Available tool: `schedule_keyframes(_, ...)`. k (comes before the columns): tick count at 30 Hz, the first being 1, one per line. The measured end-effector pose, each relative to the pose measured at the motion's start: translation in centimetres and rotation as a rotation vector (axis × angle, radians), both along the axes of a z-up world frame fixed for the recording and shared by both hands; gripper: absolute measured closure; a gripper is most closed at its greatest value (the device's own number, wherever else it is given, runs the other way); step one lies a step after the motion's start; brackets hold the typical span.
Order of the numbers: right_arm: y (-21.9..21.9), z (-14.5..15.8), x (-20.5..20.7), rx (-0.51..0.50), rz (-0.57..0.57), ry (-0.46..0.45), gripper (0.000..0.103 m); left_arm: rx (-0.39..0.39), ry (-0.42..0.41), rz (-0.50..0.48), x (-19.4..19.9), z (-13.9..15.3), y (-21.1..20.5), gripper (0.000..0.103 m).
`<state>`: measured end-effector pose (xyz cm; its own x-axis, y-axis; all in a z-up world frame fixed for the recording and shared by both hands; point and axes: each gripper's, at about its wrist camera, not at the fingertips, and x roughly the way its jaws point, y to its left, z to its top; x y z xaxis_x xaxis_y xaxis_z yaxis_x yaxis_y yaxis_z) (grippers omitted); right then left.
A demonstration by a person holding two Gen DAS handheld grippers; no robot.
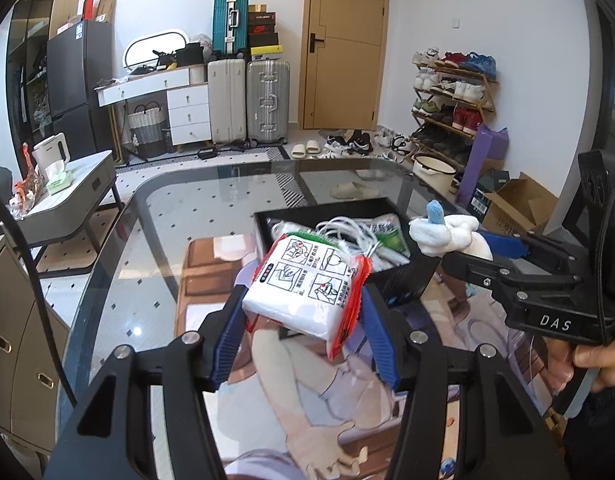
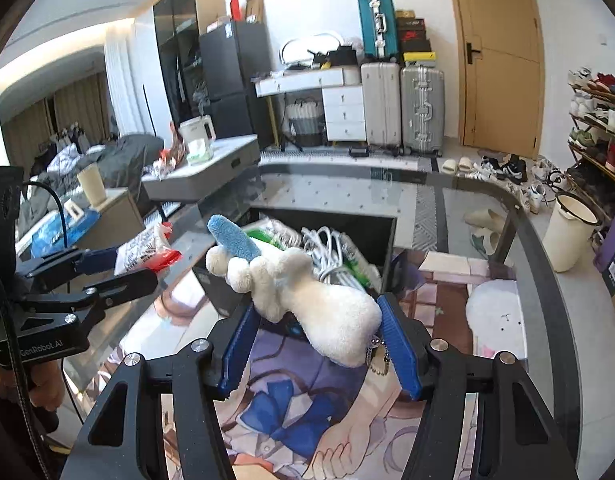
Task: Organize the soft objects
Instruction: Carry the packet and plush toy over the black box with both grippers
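My left gripper [image 1: 303, 300] is shut on a white tissue pack [image 1: 307, 284] with red ends, held above the table just in front of the black box [image 1: 411, 280]. It also shows in the right wrist view [image 2: 145, 254]. My right gripper [image 2: 317, 322] is shut on a white plush toy [image 2: 307, 298] with a blue ear, held near the box's front right; the toy also shows in the left wrist view [image 1: 447, 234]. The black box [image 2: 381, 236] holds white cables [image 2: 327, 246] and green-and-white packs [image 2: 267, 234].
The glass table [image 1: 155, 240] carries a printed anime mat [image 2: 307, 420] and a white round pad [image 2: 495, 316]. A grey side table [image 1: 79, 196] stands to the left. Suitcases [image 1: 247, 104], a shoe rack [image 1: 455, 100] and a bucket [image 2: 567, 232] stand beyond.
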<state>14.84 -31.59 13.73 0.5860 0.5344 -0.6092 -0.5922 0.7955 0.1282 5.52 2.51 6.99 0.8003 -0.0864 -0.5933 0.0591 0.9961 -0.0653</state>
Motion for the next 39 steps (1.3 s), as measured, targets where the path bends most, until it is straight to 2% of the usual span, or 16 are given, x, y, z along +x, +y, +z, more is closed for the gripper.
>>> schedule_keyframes(8, -0.3, 0.5, 0.0, 0.014, -0.024, -0.022, 0.042, 0.044, -0.031, -0.011, 1.0, 0.9, -1.1, 0.048)
schedule_keyframes(23, -1.4, 2.2, 1.4, 0.063, -0.085, -0.071, 0.042, 0.029, -0.078, -0.005, 3.9, 1.8, -0.9, 0.048)
schedule_keyframes(39, 1.0, 2.2, 3.8, 0.013, -0.081, -0.075, 0.042, -0.004, -0.066, -0.010, 6.7, 0.3, 0.3, 0.048)
